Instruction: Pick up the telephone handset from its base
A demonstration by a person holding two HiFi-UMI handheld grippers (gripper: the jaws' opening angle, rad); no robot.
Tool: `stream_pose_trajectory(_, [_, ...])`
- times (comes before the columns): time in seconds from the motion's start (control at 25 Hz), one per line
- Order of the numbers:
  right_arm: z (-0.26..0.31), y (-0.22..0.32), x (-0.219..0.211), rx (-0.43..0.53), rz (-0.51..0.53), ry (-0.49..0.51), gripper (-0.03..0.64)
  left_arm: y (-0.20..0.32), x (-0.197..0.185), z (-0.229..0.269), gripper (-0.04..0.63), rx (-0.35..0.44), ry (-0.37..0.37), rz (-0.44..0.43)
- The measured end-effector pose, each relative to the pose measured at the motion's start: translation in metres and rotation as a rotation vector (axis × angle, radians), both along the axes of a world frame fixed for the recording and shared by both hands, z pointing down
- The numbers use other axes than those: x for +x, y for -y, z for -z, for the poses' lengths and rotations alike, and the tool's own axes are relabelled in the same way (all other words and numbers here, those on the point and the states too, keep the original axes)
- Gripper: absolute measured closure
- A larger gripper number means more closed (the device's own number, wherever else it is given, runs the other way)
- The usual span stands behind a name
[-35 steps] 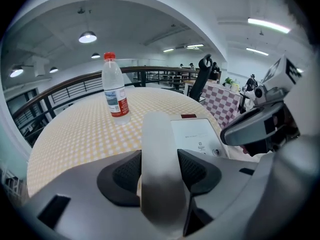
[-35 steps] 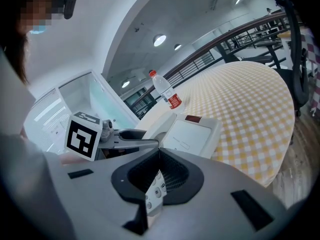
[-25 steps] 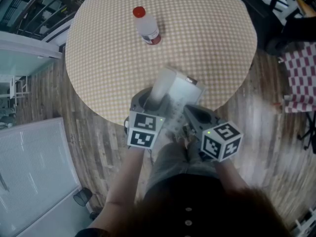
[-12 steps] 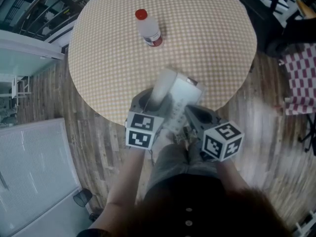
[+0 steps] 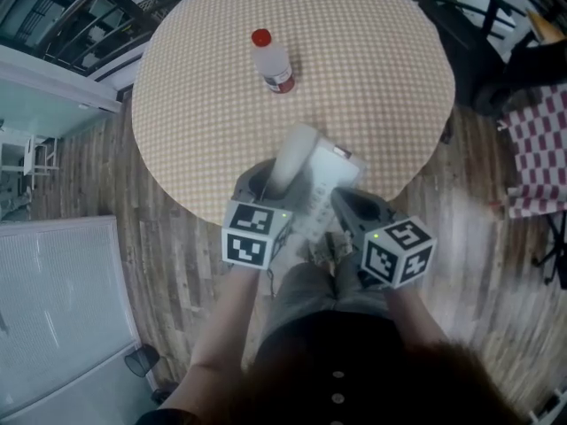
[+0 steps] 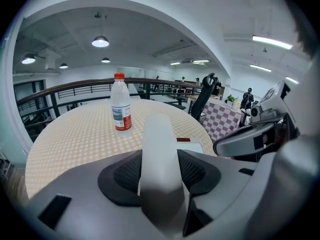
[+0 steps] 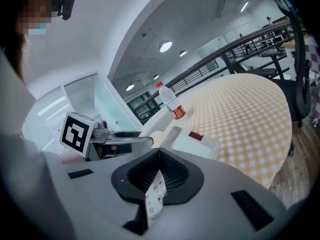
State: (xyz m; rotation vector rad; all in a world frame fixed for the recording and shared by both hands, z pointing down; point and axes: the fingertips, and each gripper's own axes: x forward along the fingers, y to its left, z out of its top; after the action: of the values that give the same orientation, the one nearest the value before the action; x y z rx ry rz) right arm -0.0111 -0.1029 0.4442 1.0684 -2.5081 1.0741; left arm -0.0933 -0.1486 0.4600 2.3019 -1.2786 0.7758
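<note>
Two grips are in place. The left hand-held gripper (image 6: pixel 160 174) is clamped on the white plastic telephone handset (image 5: pixel 289 159). The handset's long axis runs away from the person, roughly toward the clear plastic bottle with a red cap (image 5: pixel 272 62). The handset hangs just over the white telephone base (image 5: pixel 337 171), at the near edge of the round counter with a yellow checked cloth (image 5: pixel 381 78). The right hand-held gripper (image 7: pixel 159 178) pinches the base's keypad edge. Compared with a second ago, the handset has come up slightly, while the base looks unmoved.
</note>
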Motion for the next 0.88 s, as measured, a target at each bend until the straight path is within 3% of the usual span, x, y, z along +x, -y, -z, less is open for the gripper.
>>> stream_pose_trajectory(0.88, [0.074,0.01,-0.008,0.2,0.058,-0.028,0.606,-0.011,-0.001,0.088,0.373,0.167,-0.208,0.095])
